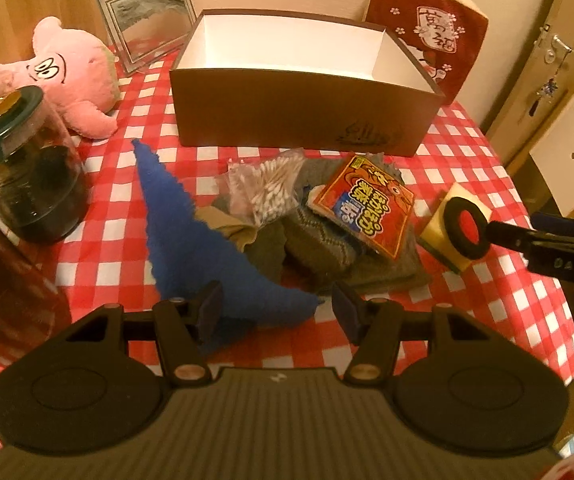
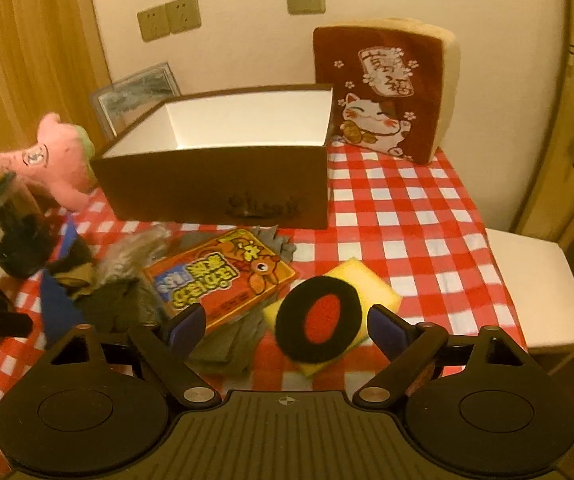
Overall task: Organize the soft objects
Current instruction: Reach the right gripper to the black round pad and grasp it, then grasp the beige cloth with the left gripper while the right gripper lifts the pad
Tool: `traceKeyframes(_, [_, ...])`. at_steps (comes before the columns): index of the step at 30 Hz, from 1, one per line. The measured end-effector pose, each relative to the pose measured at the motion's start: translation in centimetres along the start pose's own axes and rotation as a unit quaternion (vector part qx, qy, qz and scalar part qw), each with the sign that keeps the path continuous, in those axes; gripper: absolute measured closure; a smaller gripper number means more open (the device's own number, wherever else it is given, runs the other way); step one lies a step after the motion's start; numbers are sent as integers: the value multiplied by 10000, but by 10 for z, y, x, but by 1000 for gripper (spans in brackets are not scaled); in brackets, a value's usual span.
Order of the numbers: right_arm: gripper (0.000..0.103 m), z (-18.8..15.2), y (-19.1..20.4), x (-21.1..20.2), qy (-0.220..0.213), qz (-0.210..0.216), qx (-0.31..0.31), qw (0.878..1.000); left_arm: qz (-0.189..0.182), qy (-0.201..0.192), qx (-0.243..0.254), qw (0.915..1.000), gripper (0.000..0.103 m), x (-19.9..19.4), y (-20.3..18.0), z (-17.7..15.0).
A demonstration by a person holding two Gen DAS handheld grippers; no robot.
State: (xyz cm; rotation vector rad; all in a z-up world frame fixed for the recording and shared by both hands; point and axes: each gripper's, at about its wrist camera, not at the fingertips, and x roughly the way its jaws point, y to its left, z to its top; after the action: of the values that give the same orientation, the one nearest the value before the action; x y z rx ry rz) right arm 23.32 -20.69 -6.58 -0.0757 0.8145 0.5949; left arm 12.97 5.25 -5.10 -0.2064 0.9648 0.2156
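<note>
Soft objects, a blue cloth (image 1: 191,236) and a yellow sponge (image 2: 339,312), are heaped near the empty box (image 1: 299,76); both tongs (image 1: 277,308) (image 2: 287,324) are held released, and neighbouring items could be snagged.

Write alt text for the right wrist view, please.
Open right tongs hover around a black-and-red ring lying on a yellow sponge. Behind, on a red checked tablecloth, sit an orange packet and an empty brown box.
</note>
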Motion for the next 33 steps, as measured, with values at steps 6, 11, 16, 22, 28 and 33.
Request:
traceKeyframes(6, [17, 2, -14, 45, 275, 36, -204, 9994, 132, 61, -49, 9999, 46, 21, -8, 14])
traceKeyframes(11, [18, 3, -22, 69, 426, -34, -230, 9988, 208, 105, -121, 9997, 46, 32, -9, 23])
traceKeyframes(16, [20, 0, -27, 91, 720, -124, -177, 9972, 253, 201, -141, 9994, 46, 41, -10, 28])
traceKeyframes(22, [36, -3, -27, 88, 606, -135, -376, 9974, 242, 232, -99, 9994, 47, 45, -10, 29])
traceKeyframes(28, [37, 4, -34, 72, 423, -47, -62, 9991, 229, -41, 159, 9996, 53, 43, -12, 33])
traceKeyframes(33, [37, 12, -35, 63, 303, 15, 61, 9995, 139, -243, 490, 9984, 55, 53, -11, 38])
